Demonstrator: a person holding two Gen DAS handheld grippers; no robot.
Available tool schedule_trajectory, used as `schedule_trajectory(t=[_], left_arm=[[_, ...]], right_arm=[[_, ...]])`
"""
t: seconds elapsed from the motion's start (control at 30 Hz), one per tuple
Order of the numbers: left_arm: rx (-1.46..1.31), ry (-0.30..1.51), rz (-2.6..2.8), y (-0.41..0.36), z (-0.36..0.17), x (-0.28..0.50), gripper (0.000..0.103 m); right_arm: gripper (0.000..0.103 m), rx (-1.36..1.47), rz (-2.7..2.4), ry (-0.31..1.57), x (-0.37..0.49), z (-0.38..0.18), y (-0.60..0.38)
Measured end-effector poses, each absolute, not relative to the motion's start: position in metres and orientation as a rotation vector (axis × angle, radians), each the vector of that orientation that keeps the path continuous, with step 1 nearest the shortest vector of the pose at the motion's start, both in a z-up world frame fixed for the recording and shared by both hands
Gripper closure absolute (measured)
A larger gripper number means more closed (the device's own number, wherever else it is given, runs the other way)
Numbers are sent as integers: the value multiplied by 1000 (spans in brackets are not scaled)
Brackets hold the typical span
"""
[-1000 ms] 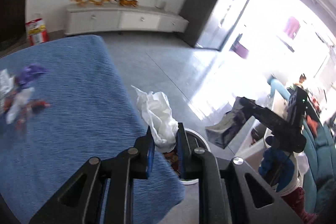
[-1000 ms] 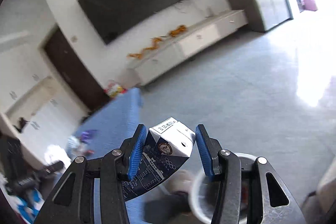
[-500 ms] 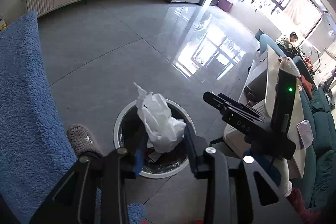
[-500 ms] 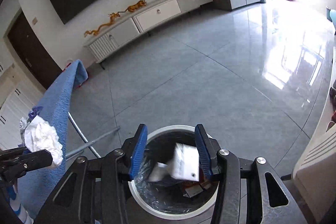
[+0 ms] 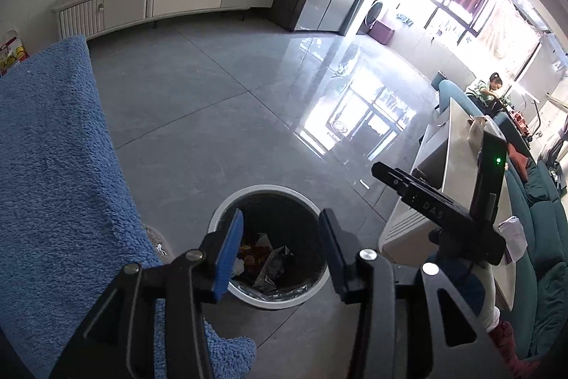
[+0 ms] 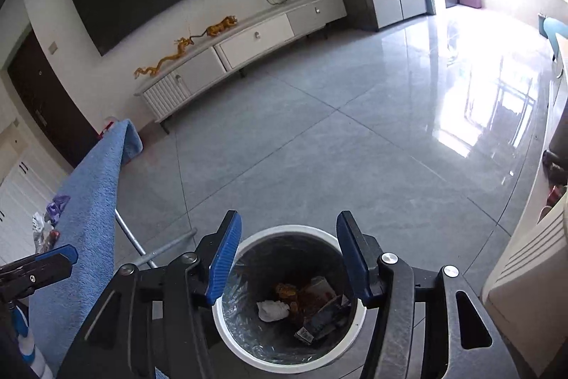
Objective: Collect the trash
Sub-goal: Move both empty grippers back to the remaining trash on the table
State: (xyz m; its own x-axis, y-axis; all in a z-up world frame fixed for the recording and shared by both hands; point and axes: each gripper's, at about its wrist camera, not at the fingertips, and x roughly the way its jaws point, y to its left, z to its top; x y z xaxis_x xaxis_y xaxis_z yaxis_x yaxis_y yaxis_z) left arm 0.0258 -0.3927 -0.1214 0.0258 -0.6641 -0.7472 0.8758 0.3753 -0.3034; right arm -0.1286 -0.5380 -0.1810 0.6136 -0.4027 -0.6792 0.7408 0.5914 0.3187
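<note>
A round white-rimmed trash bin [image 5: 312, 208] [image 6: 227, 336] stands on the floor beside the blue-covered table. Inside lie a crumpled white tissue [image 6: 272, 310], a dark milk carton [image 6: 321, 318] and orange-brown scraps [image 6: 294, 297]. My left gripper [image 5: 280, 251] is open and empty above the bin. My right gripper [image 6: 289, 258] is open and empty above the bin. Several wrappers [image 6: 49, 219], one purple, lie on the blue table cover [image 6: 92, 187]. The right gripper's body [image 5: 443, 219] shows in the left wrist view, and a left fingertip [image 6: 53, 256] shows in the right wrist view.
The blue cover [image 5: 53, 166] hangs over the table edge next to the bin. A metal table leg [image 6: 138, 245] stands by the bin. A white cabinet [image 6: 532, 272] is to the right. A TV stand [image 6: 248, 41] lines the far wall. Grey tiled floor [image 5: 230, 95] lies beyond.
The left gripper opened and the white tissue dropped into the bin. The right gripper let the milk carton fall into the bin and stays open over it.
</note>
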Motion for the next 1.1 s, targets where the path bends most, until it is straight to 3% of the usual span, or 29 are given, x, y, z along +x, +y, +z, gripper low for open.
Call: schedule_trajectory(t=[0.47,0.6,1.1], left_arm=[[143,792,-1066,-253,-64,60,60],[81,768,-999,-206,-58,73,43],[-81,739,-718,-45,-71,124,41]], right_arm=[[40,490,-610,494,-104,-106,-484],[40,442,-553,483,-88,-88,-462],[34,335,-337,500,-24,-47,-391]])
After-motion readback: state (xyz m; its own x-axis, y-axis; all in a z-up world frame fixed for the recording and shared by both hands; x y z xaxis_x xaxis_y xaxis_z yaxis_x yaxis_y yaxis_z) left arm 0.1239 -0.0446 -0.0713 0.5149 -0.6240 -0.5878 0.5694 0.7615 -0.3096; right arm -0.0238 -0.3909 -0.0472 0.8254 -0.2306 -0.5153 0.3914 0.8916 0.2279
